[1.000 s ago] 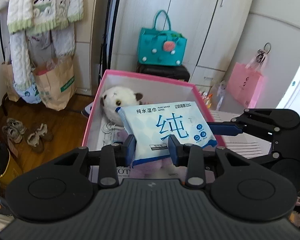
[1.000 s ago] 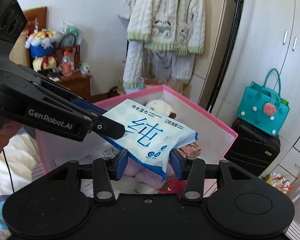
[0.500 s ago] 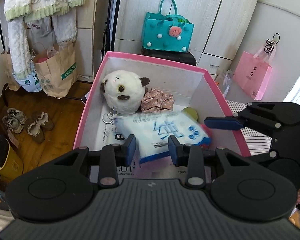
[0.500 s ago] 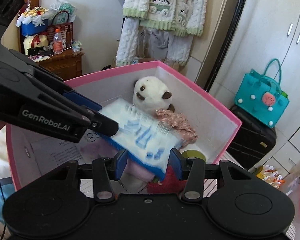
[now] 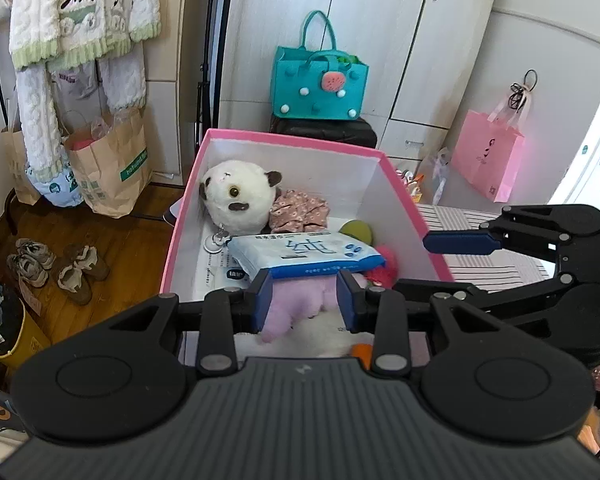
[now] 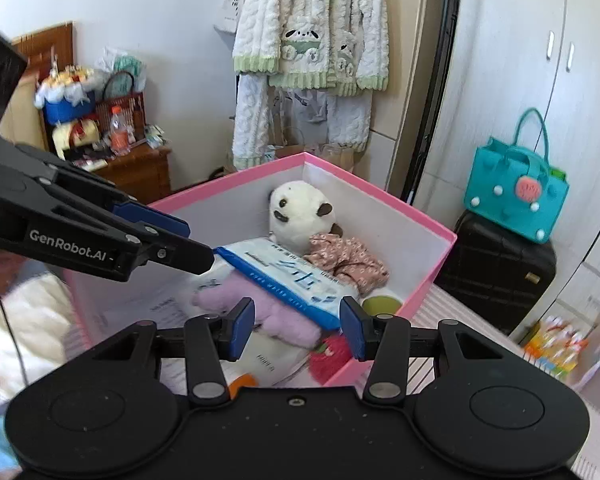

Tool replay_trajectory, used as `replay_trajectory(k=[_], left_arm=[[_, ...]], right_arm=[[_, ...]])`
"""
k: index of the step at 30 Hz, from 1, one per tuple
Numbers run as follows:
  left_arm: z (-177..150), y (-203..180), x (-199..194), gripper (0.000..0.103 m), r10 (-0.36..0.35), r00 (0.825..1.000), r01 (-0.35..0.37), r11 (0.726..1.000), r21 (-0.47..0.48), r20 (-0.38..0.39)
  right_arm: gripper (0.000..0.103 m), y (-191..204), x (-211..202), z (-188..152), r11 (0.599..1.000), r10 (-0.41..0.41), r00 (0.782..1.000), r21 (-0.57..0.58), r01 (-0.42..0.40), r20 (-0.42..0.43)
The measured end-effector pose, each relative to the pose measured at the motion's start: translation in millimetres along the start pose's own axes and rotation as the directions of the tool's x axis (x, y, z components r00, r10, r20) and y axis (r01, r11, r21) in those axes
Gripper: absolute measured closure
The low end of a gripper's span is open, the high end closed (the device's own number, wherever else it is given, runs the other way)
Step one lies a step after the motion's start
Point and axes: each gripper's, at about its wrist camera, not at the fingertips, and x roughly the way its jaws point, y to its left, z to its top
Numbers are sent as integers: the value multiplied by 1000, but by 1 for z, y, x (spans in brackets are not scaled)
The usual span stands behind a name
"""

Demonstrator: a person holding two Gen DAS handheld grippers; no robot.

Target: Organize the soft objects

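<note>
A pink box (image 5: 292, 142) (image 6: 380, 196) holds a white plush (image 5: 236, 200) (image 6: 298, 212), a floral cloth (image 5: 300, 212) (image 6: 344, 258), a purple plush (image 5: 296, 304) (image 6: 268, 308), a red plush (image 5: 384, 268) and a green round thing (image 5: 358, 232). A blue-and-white pack of wet wipes (image 5: 304, 254) (image 6: 288, 276) lies flat on top of the purple plush. My left gripper (image 5: 305, 304) hovers open over the box's near side, touching nothing. My right gripper (image 6: 298, 330) is open too, above the box's near corner, with nothing between its pads.
The box stands on striped bedding (image 5: 460, 220). Behind it a teal bag (image 5: 320, 84) sits on a black suitcase (image 6: 500, 280). A pink paper bag (image 5: 488, 160) hangs at the right. Shoes (image 5: 56, 268) and a brown paper bag (image 5: 108, 176) are on the floor at the left.
The wipes pack, up between the two grippers a second ago, has dropped into the box and come to rest on the purple plush. Both grippers stay above the box.
</note>
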Motion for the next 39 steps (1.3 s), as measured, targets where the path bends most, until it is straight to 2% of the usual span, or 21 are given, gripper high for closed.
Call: replay_trajectory(k=[10, 17, 26, 28, 31, 33, 36, 39], left_arm=[[-11, -20, -43, 69, -26, 999, 25, 999, 29, 39], [-17, -35, -75, 68, -26, 996, 20, 997, 73, 81], [-34, -55, -113, 62, -44, 989, 26, 991, 133, 138], [-36, -60, -118, 57, -47, 989, 26, 989, 145, 142], [-40, -68, -123, 54, -38, 989, 15, 988, 155, 146], [-43, -72, -127, 51, -31, 988, 7, 987, 161, 150], [-48, -78, -132, 46, -29, 987, 3, 986, 165, 155], [-55, -82, -136, 39, -37, 987, 10, 985, 171, 155]], right_arm=[[50, 2, -52, -11, 997, 24, 999, 72, -27, 47], [48, 15, -92, -18, 999, 7, 995, 49, -11, 99], [38, 23, -143, -32, 998, -33, 984, 54, 24, 175], [37, 24, -150, -36, 998, -42, 982, 61, 31, 185], [30, 26, -161, -42, 996, -61, 979, 72, 48, 196], [17, 26, -167, -47, 995, -71, 978, 84, 55, 196], [5, 24, -175, -52, 991, -87, 976, 113, 65, 199], [0, 23, -181, -59, 981, -140, 972, 156, 112, 188]])
